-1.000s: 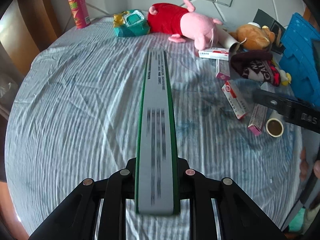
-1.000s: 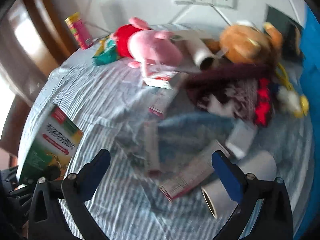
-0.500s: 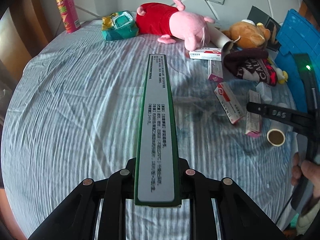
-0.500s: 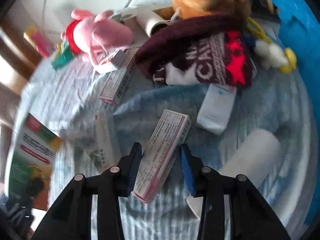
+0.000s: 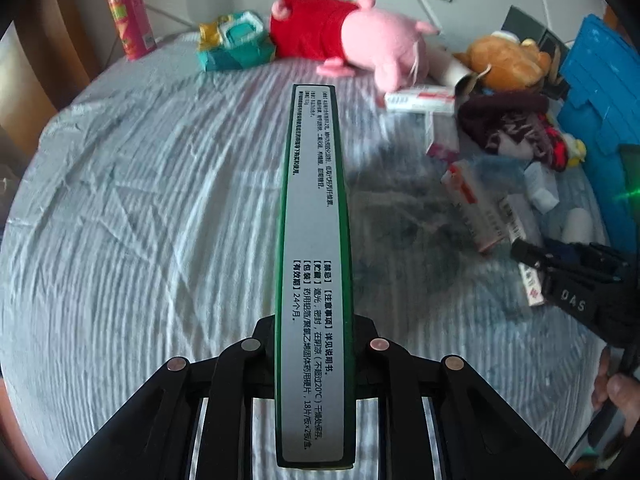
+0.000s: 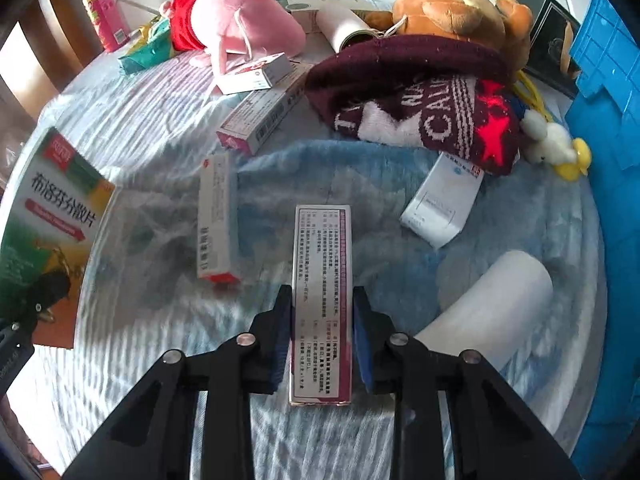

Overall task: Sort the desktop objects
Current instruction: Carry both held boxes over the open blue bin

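My left gripper (image 5: pixel 314 344) is shut on a flat green medicine box (image 5: pixel 314 240), held edge-up above the striped cloth; the box's printed face also shows in the right wrist view (image 6: pixel 56 216) at the far left. My right gripper (image 6: pixel 322 320) is shut on a narrow pink-edged medicine box (image 6: pixel 322 292), held lengthwise between the blue pads. It also shows in the left wrist view (image 5: pixel 532 280) at the right. Other medicine boxes (image 6: pixel 218 220) (image 6: pixel 260 118) (image 6: pixel 442 196) lie loose on the cloth.
A pink pig plush (image 6: pixel 236 20), a brown bear plush (image 6: pixel 452 12), a dark red knit hat (image 6: pixel 424 96), a white roll (image 6: pixel 492 300), a pink can (image 5: pixel 128 20), a teal packet (image 5: pixel 236 44) and a blue crate (image 6: pixel 600 80) crowd the back and right.
My right gripper came down over the pink-edged box, closed on it and now holds it straight. My left gripper keeps the green box, with the view shifted slightly.
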The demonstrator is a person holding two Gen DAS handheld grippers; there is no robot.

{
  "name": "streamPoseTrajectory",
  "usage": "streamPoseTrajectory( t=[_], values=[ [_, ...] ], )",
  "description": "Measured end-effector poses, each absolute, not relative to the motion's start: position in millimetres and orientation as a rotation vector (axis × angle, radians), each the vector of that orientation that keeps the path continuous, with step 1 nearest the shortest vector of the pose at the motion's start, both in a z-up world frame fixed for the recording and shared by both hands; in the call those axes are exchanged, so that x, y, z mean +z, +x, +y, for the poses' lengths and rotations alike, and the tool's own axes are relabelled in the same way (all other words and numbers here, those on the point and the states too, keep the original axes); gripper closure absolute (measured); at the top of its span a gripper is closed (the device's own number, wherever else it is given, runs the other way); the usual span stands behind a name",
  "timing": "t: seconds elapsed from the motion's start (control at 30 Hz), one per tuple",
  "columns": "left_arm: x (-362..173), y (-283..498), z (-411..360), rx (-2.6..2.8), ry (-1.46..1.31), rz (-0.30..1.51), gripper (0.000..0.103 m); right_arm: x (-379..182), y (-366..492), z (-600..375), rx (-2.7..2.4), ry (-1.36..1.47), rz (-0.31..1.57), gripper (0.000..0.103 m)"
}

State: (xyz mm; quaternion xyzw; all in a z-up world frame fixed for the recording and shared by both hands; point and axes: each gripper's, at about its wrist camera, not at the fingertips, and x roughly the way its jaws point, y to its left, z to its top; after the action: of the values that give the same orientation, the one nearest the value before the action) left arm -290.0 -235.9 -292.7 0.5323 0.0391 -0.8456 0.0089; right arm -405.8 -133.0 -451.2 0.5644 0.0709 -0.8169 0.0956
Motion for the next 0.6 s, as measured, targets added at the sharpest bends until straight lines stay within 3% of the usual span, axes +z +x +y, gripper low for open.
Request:
streamPoseTrajectory(
  t=[0.13,0.4,0.6],
  values=[
    [-268,-283,-229,-2.694,1.608,0.125,0.084,-411,-400,-136,-2.429,1.624,0.159,0.075],
    [-206,-269,-204,-2.771,1.498,0.09,0.084,-229,-325,-49,-2.436,1.425,0.119,0.075],
    [-164,-255,-182,-2.799,1.389,0.093,0.084,-151,-280,-9,-2.452,1.26,0.148,0.075]
  ],
)
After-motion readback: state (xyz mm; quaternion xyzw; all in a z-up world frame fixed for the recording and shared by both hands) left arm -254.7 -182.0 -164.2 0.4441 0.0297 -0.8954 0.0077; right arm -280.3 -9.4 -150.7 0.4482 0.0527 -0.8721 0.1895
